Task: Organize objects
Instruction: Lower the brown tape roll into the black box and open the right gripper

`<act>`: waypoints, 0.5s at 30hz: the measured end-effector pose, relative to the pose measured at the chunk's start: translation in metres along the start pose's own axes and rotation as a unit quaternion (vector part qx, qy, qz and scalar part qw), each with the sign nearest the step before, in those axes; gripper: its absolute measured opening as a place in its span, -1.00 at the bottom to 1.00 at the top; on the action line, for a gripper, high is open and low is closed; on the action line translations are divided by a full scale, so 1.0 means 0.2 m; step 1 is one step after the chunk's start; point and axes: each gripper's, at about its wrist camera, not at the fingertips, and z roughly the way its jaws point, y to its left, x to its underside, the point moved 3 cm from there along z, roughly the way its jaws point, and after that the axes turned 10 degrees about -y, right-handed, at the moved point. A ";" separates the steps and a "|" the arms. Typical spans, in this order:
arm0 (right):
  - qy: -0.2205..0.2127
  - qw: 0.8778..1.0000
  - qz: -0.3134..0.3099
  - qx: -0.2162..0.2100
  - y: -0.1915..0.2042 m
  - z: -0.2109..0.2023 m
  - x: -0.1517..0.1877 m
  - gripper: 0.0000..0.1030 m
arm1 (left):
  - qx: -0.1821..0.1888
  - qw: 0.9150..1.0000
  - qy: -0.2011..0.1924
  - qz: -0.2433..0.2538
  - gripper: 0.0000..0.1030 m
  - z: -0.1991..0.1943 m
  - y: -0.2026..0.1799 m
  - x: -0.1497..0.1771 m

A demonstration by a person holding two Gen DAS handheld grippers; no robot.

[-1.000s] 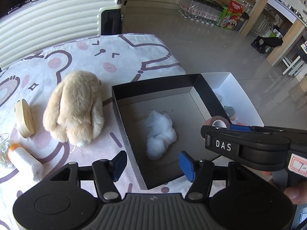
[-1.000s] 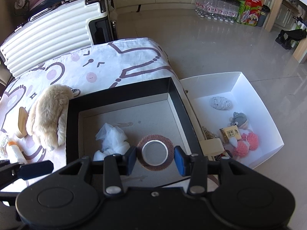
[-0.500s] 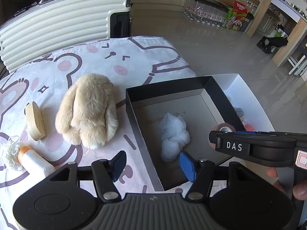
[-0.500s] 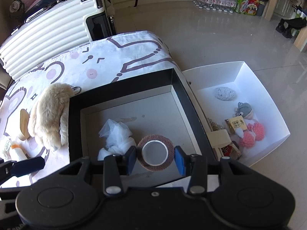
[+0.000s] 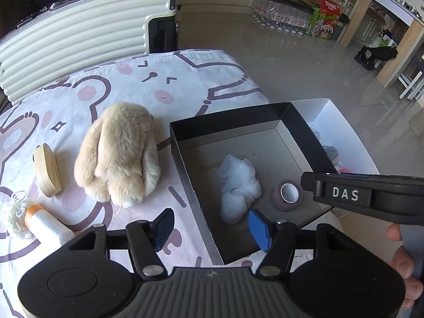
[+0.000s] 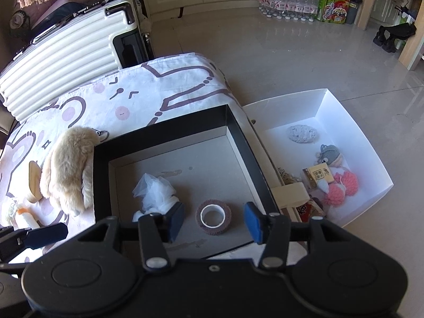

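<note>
My right gripper (image 6: 214,221) hangs over the near edge of the black box (image 6: 239,135), fingers spread wide with nothing between them. The tape roll (image 6: 213,216) lies flat on the box floor directly below that gap, touching neither pad, so I judge it set down where I want it, near the front wall and easy to reach again.

My left gripper (image 5: 210,228) is spread too and empty, straddling the box's near-left wall rather than aimed at any one thing. I read that as waiting its turn.

Just beside the roll to the left sits the white wad (image 6: 155,194) of gauzy stuff, also on the box floor. The rest of the floor is bare, so there is room for more.

Left of the box, on the cloth (image 5: 169,84), things not yet sorted: the bottle (image 5: 43,224) with its orange cap nearest me, next to a tangle of string (image 5: 14,210); then the wooden piece (image 5: 47,169) on edge, and the plush rabbit (image 5: 119,153) close by the box wall.

Right of the black box the white box (image 6: 352,122) sits lower, off the cloth's edge, holding small toys and a carton. Farthest off, a cream suitcase (image 5: 79,34) stands behind the cloth.
</note>
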 end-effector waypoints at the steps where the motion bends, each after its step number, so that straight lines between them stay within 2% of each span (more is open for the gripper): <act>1: -0.002 1.000 -0.001 0.000 0.00 -0.01 0.00 -0.01 | -0.002 1.000 -0.001 0.000 0.23 0.00 0.00 0.00; 15: -0.024 1.000 -0.005 0.010 -0.05 -0.15 -0.01 -0.01 | -0.020 1.000 -0.019 -0.010 0.31 -0.09 0.03 -0.03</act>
